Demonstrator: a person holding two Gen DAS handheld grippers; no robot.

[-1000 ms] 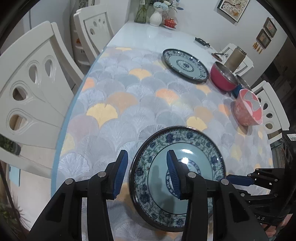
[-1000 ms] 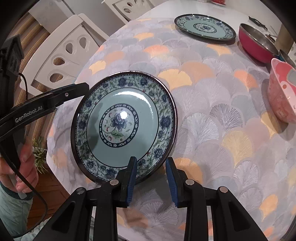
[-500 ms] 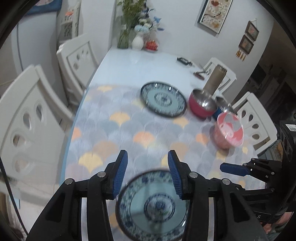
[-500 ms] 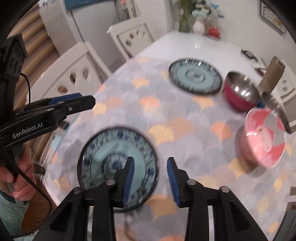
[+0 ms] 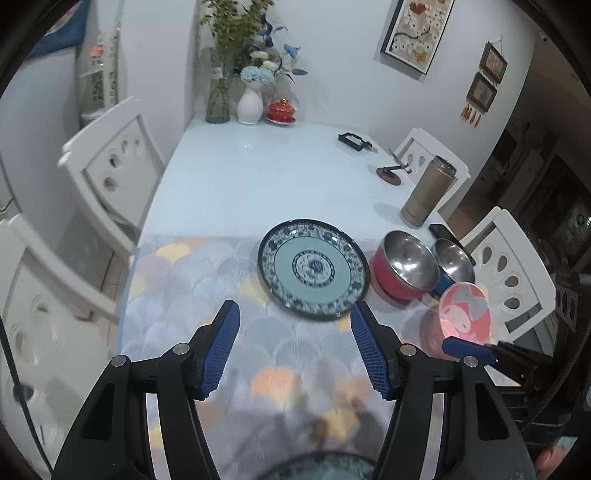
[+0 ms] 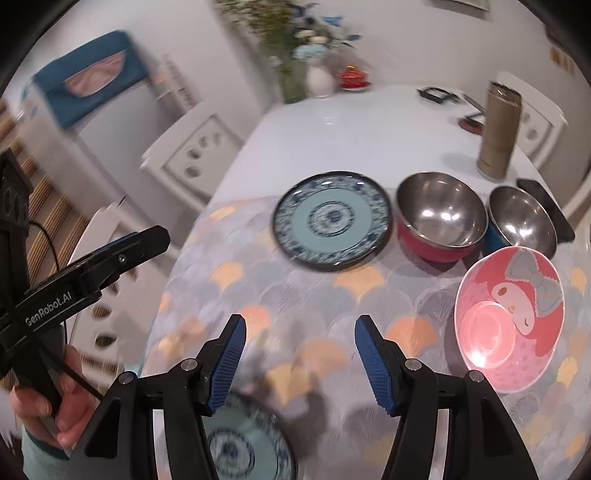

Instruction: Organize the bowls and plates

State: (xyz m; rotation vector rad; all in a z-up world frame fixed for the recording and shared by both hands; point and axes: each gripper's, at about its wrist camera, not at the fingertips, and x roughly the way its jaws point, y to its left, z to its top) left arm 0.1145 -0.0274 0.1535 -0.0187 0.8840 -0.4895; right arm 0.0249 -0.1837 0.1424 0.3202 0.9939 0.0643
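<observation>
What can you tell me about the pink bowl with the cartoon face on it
The pink bowl looks like glossy plastic, pink and red, with a bow-wearing cartoon character printed inside. It appears empty and leans, its opening tilted toward the camera. It sits on the patterned tablecloth, nearest of the bowls, just in front of the small steel bowl; whether they touch is unclear. Neither gripper touches it.

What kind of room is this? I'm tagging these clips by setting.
Most likely a home dining room: a long table with a scallop-patterned cloth, white dining chairs around it, a vase of flowers at the far end, framed pictures on the wall, and plates and bowls laid out.
</observation>
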